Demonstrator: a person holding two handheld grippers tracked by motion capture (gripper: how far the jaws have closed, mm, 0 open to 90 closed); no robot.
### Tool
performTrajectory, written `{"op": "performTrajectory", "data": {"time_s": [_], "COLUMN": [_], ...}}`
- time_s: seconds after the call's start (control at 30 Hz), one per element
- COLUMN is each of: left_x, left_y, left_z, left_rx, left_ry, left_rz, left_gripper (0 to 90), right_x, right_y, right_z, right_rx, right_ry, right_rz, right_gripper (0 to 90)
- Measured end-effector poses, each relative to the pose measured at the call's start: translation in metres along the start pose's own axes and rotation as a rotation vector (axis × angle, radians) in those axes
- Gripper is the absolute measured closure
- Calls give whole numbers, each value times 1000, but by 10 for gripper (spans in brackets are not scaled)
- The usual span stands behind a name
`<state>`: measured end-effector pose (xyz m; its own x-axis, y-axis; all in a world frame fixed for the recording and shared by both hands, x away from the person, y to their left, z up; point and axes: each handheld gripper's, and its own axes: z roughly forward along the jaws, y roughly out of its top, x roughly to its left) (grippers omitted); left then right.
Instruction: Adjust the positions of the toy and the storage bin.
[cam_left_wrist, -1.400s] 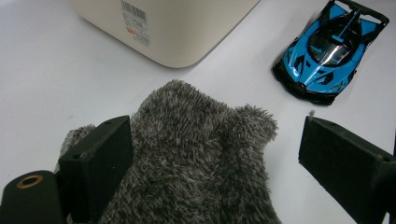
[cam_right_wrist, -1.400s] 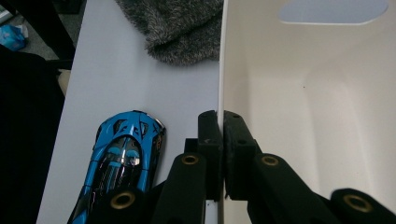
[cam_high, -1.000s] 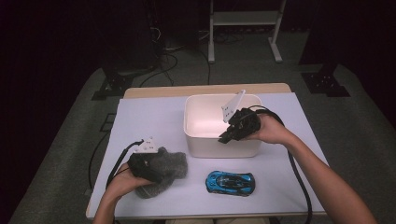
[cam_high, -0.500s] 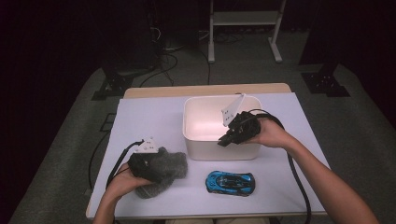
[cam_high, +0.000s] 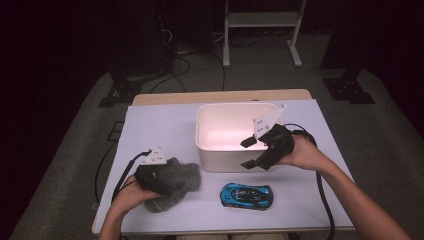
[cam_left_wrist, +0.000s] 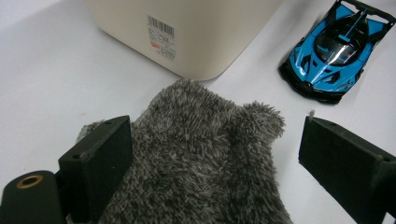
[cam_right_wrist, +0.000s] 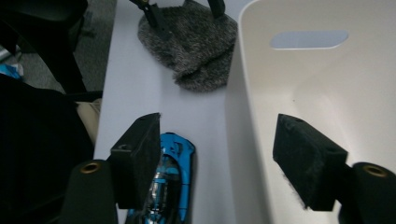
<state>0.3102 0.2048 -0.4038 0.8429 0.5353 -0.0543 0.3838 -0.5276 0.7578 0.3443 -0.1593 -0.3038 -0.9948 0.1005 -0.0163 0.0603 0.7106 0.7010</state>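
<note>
1. At the near left of the table (cam_high: 165, 125), the person's left hand (cam_high: 131, 196) holds the left gripper (cam_high: 165, 181) low over a grey fuzzy mitten (cam_high: 182, 179) that lies flat on the white tabletop.
2. In the left gripper view its two black jaws stand wide, one at each side of the mitten (cam_left_wrist: 201, 158). The pads do not press on it, and nothing is clamped between them.
3. Just to the right of the mitten, near the front edge, a blue toy sports car (cam_high: 247, 195) rests on its wheels. It lies lengthwise along the table edge, apart from the mitten and a little in front of the bin.
4. In the left gripper view the car (cam_left_wrist: 336, 46) sits beyond the right jaw, beside the bin's rounded corner.
5. Behind the car, the person's right hand (cam_high: 305, 152) holds the right gripper (cam_high: 249, 153) at the front right corner of a white plastic storage bin (cam_high: 220, 155).
6. Its jaws have just been opening and now stand wide. In the right gripper view they straddle the bin's front wall (cam_right_wrist: 236, 130), one jaw over the car (cam_right_wrist: 170, 186) outside and the other over the bin's inside. No thing is gripped between them.
7. The bin stands at the middle of the table, upright. A barcode label (cam_left_wrist: 161, 35) is on its outer wall, and an oval handle slot (cam_right_wrist: 308, 39) is in one wall.
8. Farther off, the right gripper view shows the mitten (cam_right_wrist: 191, 42) beside the bin, with the left gripper's jaws reaching onto it.
</note>
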Motion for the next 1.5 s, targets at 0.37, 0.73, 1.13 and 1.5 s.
{"op": "performTrajectory", "data": {"time_s": [0.37, 0.73, 1.13, 1.5], "left_x": [-3, 0, -2, -2], "left_y": [-2, -6, -6, -6], "left_z": [-5, -6, -4, -3], "left_rx": [-13, -5, 1, 6], "left_ry": [15, 21, 14, 6], "left_rz": [-1, -5, 0, 3], "left_gripper": [96, 95, 95, 95], "right_x": [40, 44, 44, 44], "right_y": [-47, -70, -86, -94], "right_z": [25, 65, 87, 102], "right_rx": [19, 99, 126, 145], "right_ry": [17, 21, -10, -32], "right_rz": [29, 51, 75, 82], "right_gripper": [186, 168, 159, 149]}}
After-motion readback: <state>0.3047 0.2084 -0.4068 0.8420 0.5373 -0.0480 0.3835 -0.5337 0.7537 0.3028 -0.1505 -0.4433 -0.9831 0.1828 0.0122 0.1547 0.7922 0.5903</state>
